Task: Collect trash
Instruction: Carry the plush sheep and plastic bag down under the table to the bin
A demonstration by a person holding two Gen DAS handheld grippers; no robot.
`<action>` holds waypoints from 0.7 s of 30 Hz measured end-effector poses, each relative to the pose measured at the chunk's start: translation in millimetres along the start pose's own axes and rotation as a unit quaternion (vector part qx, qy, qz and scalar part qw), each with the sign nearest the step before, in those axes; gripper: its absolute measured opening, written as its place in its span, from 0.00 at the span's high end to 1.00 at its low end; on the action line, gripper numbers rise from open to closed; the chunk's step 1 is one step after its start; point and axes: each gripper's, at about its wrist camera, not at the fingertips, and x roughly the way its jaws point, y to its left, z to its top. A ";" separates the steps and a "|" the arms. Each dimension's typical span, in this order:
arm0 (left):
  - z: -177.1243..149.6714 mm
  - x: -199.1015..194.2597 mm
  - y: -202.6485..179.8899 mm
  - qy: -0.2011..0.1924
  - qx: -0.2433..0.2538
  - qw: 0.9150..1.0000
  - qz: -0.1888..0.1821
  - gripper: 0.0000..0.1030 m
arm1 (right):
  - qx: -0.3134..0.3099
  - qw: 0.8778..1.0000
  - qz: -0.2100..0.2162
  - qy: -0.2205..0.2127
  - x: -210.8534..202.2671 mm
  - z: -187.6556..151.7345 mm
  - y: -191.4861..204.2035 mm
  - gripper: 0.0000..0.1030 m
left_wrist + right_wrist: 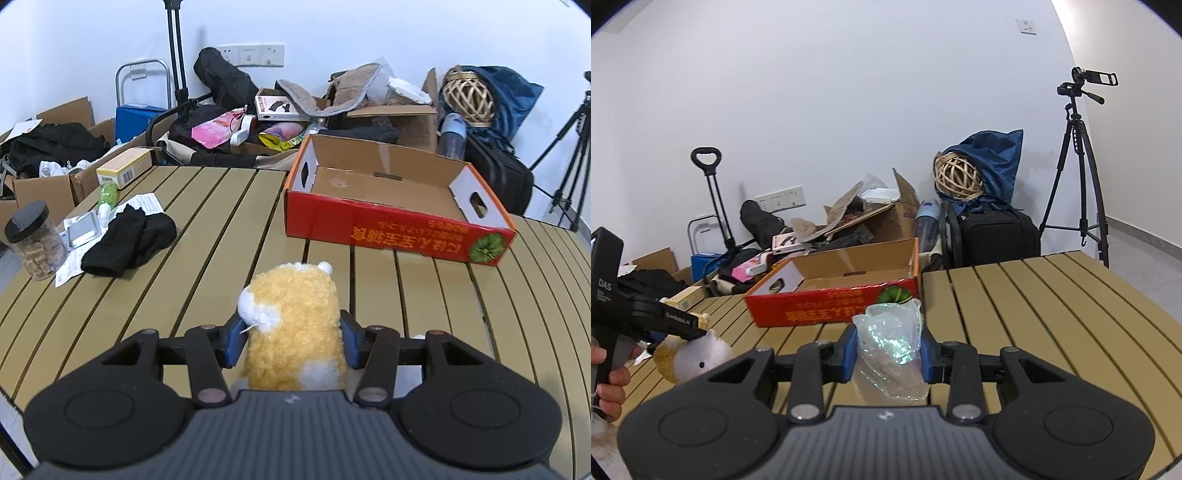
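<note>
My left gripper (291, 341) is shut on a yellow and white plush toy (295, 325), held above the slatted table (207, 236). The same toy (690, 360) shows at the left of the right wrist view, under the left gripper held by a hand (609, 384). My right gripper (888, 354) is shut on a crumpled clear plastic bag (890, 343). An open red cardboard box (391, 199) with an empty brown inside stands on the table ahead of both grippers (834, 291).
On the table's left lie a black cloth (129, 240), papers, blister packs (83, 230), a green bottle (107, 195), a yellow box (123, 168) and a jar (35, 240). Behind the table: boxes, bags, a trolley (713, 206), a tripod (1078, 173).
</note>
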 end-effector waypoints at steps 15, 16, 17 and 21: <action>-56.3 -83.7 7.4 -0.041 0.022 0.998 -0.045 0.50 | 0.006 1.000 0.019 0.006 -52.8 -22.9 41.1 0.69; -61.2 -87.8 8.4 -0.042 0.025 0.998 -0.048 0.50 | 0.006 1.000 0.020 0.007 -55.9 -25.1 43.0 0.69; -66.2 -92.3 9.3 -0.045 0.027 0.997 -0.051 0.50 | 0.006 1.000 0.021 0.008 -58.8 -27.8 45.2 0.69; -85.9 -108.6 14.7 -0.049 0.029 0.996 -0.063 0.50 | 0.005 1.000 0.024 0.012 -72.1 -40.6 53.9 0.69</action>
